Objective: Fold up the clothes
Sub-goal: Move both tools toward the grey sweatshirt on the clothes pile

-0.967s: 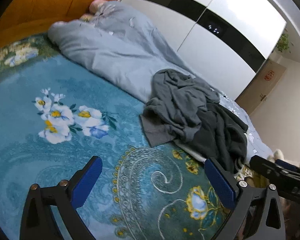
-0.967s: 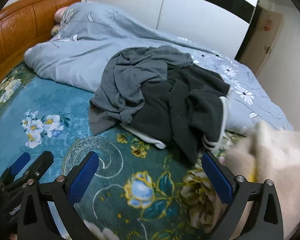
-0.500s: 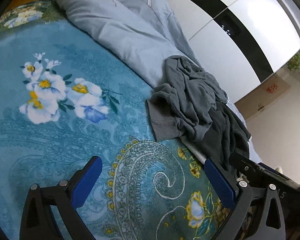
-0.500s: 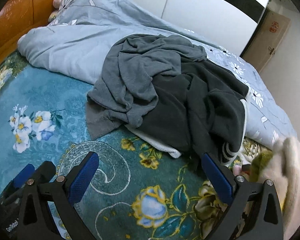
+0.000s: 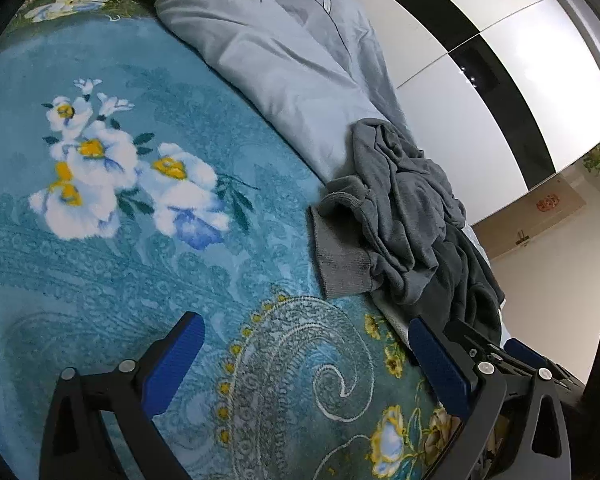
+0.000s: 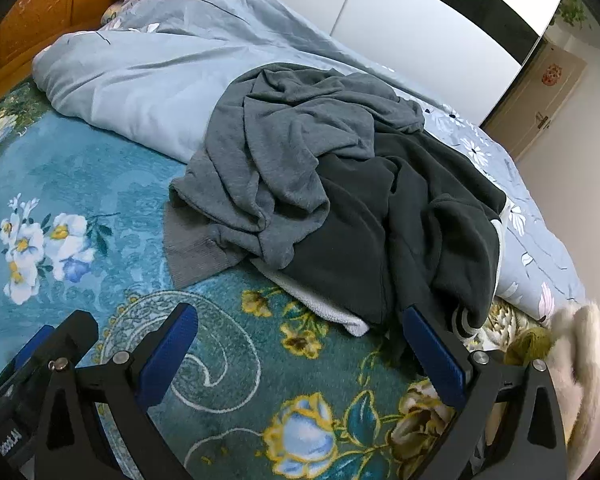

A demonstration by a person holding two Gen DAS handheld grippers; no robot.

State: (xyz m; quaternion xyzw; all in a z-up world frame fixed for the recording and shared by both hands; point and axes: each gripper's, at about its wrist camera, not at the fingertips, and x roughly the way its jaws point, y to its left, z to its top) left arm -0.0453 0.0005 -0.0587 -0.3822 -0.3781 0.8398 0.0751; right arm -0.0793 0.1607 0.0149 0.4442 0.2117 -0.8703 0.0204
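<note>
A crumpled grey sweatshirt (image 6: 284, 160) lies in a heap on the bed, its ribbed hem (image 6: 192, 248) flat on the teal floral blanket (image 6: 80, 184). It overlaps a darker fleece garment (image 6: 420, 232) with a white lining. In the left wrist view the grey sweatshirt (image 5: 396, 208) sits ahead and to the right. My left gripper (image 5: 304, 352) is open above the blanket, short of the hem. My right gripper (image 6: 300, 340) is open too, just in front of the pile, holding nothing.
A pale blue duvet (image 6: 148, 72) is bunched behind the clothes against a wooden headboard (image 6: 32, 8). White wardrobe doors (image 6: 412, 20) stand beyond the bed. A cream fluffy item (image 6: 584, 356) lies at the right edge. The left gripper's body (image 6: 28, 380) shows at lower left.
Both grippers have moved forward and lower toward the clothes pile, which now looks larger. Their fingers stay open. The clothes have not moved.
</note>
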